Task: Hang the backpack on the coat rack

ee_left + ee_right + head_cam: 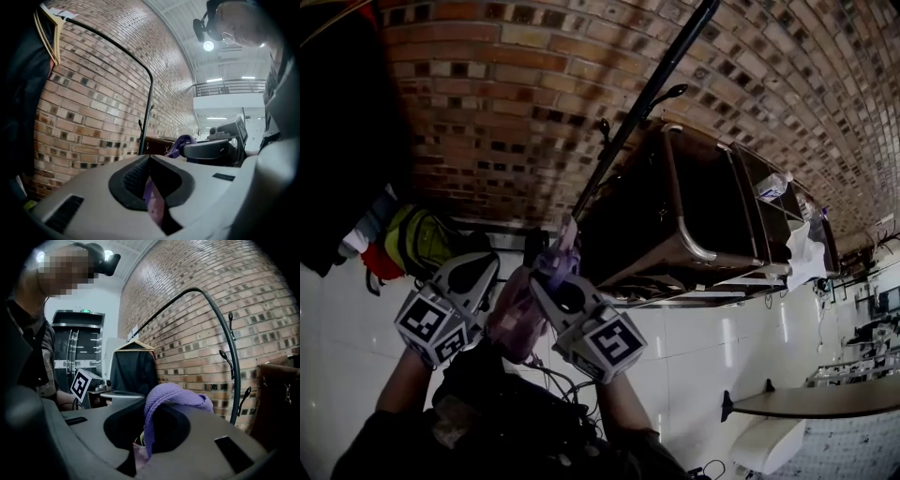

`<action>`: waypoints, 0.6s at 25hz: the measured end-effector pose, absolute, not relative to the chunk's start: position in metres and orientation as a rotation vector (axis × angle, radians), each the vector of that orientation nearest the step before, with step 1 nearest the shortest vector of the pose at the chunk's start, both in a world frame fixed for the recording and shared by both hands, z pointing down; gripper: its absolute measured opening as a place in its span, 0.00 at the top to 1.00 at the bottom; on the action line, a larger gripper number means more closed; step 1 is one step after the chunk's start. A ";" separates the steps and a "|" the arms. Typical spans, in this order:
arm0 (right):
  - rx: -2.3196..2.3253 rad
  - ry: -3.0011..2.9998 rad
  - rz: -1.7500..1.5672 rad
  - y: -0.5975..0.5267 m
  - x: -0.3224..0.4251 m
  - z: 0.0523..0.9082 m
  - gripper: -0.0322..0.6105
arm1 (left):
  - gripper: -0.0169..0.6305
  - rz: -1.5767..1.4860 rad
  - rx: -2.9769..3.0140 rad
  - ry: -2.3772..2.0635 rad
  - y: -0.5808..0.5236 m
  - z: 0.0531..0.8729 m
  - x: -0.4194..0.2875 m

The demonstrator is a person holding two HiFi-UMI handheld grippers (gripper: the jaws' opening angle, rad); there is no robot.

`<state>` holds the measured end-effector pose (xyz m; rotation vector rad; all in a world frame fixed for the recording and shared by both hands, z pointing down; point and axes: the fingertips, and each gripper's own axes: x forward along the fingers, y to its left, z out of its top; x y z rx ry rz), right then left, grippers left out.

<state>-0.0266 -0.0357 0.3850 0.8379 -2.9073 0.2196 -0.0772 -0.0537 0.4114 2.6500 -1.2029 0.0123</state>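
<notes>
Purple strap (172,397) of backpack (517,317) was pinched in both claws. Left claw (149,164) was closed on thin purple band. Right claw (146,420) was clamped on woven loop that bulged over its jaws. Pinkish backpack hung between two claws, raised close in front of person, near black coat rack (649,98), not yet on any hook (673,92). Rack pole stood against brick wall (506,94). Black garment (133,369) hung on hanger farther along wall.
</notes>
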 end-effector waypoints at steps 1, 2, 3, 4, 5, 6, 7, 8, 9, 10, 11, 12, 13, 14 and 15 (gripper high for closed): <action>0.834 -2.903 0.218 -0.046 -0.031 0.385 0.89 | 0.95 0.008 2.652 -1.198 -0.064 0.412 -0.079; 0.833 -2.899 0.220 -0.056 -0.035 0.386 0.89 | 0.95 0.003 2.652 -1.195 -0.074 0.412 -0.082; 0.833 -2.896 0.226 -0.066 -0.038 0.386 0.89 | 0.95 -0.001 2.652 -1.194 -0.085 0.412 -0.085; 0.834 -2.895 0.233 -0.077 -0.042 0.386 0.89 | 0.95 -0.007 2.654 -1.196 -0.095 0.412 -0.088; 0.834 -2.897 0.241 -0.086 -0.046 0.386 0.89 | 0.95 -0.016 2.659 -1.200 -0.105 0.411 -0.092; 0.833 -2.899 0.248 -0.095 -0.050 0.385 0.89 | 0.95 -0.025 2.663 -1.205 -0.115 0.410 -0.096; 0.833 -2.900 0.255 -0.104 -0.054 0.384 0.89 | 0.95 -0.029 2.664 -1.206 -0.124 0.409 -0.099; 0.833 -2.901 0.263 -0.112 -0.058 0.383 0.89 | 0.95 -0.030 2.662 -1.205 -0.133 0.408 -0.102; 0.832 -2.902 0.270 -0.119 -0.062 0.382 0.89 | 0.95 -0.028 2.662 -1.200 -0.141 0.407 -0.104; 0.830 -2.904 0.274 -0.126 -0.066 0.381 0.89 | 0.95 -0.022 2.664 -1.194 -0.148 0.407 -0.106; 0.826 -2.906 0.274 -0.132 -0.070 0.379 0.89 | 0.95 -0.015 2.668 -1.188 -0.155 0.407 -0.108; 0.822 -2.908 0.271 -0.138 -0.074 0.378 0.89 | 0.95 -0.008 2.674 -1.185 -0.162 0.407 -0.109; 0.819 -2.910 0.266 -0.143 -0.077 0.377 0.89 | 0.95 -0.003 2.680 -1.182 -0.169 0.408 -0.111; 0.820 -2.911 0.261 -0.149 -0.080 0.376 0.89 | 0.95 -0.002 2.684 -1.178 -0.176 0.408 -0.112; 0.826 -2.913 0.255 -0.155 -0.081 0.374 0.89 | 0.95 -0.002 2.686 -1.172 -0.183 0.407 -0.113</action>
